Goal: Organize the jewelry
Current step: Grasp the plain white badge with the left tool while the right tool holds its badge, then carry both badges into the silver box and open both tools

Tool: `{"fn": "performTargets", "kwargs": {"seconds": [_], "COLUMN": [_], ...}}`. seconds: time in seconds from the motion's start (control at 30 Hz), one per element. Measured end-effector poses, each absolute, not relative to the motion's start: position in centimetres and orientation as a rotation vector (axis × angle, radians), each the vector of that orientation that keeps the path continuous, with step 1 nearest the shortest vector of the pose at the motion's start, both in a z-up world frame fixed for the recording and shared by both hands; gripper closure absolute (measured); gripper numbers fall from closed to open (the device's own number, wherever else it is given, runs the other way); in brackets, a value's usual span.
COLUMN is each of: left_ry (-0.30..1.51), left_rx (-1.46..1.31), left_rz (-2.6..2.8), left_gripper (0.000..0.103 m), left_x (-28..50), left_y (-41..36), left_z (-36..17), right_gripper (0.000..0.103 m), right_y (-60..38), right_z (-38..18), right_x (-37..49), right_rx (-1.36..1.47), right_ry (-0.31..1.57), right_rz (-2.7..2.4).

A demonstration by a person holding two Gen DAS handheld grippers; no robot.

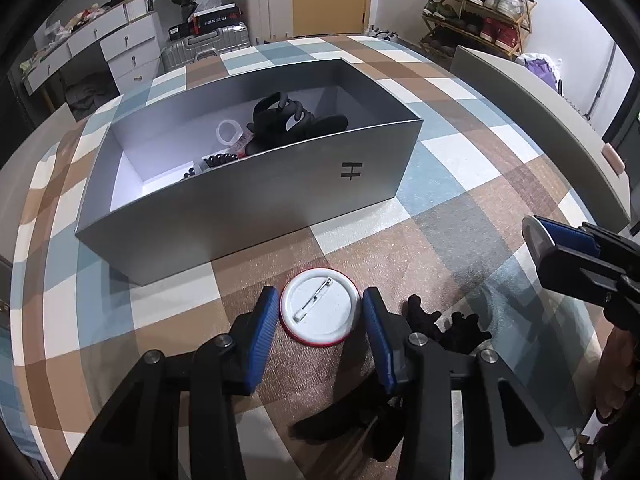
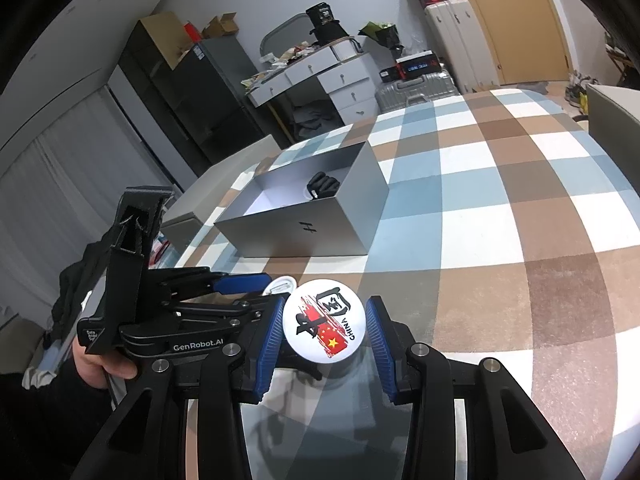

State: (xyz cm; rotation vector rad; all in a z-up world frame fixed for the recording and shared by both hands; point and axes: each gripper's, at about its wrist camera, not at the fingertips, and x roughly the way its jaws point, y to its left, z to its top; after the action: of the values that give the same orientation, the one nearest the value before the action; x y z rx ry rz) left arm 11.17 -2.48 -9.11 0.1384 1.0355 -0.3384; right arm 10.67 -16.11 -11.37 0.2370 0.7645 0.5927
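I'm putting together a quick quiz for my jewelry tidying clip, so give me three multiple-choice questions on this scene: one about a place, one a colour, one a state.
1. Where does the face-down badge lie? A on the shoe rack; B on the checked tablecloth between the left gripper's fingers; C on the white drawers.
2. What colour are the left gripper's pads? A red; B green; C blue.
3. How does the grey box stand? A lidded; B open on top; C tipped on its side.
Key: B, its white pin back shows between the fingers; C, both ribbed faces are blue; B, black items show inside.
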Motion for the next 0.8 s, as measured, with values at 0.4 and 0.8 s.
{"fn": "performTargets", "kwargs": {"seconds": [0.4, 0.8], "left_ry": [0.977, 0.879], "left_rx": [0.094, 0.024], "left_rz": [-0.322, -0.316], "left_gripper": [0.066, 0.066], "left_x": [9.4, 9.5], "left_y": [-1.1, 1.1], "left_z": [-7.1, -3.8], "right_gripper": [0.063, 0.063], "right_y": [-15.5, -12.3], "right_z": [-10.4, -6.8], "right_x": [9.7, 11.3], "right_rx": [0.24, 0.196], "right_ry": [0.752, 0.664], "right_rz": [0.607, 0.654]}}
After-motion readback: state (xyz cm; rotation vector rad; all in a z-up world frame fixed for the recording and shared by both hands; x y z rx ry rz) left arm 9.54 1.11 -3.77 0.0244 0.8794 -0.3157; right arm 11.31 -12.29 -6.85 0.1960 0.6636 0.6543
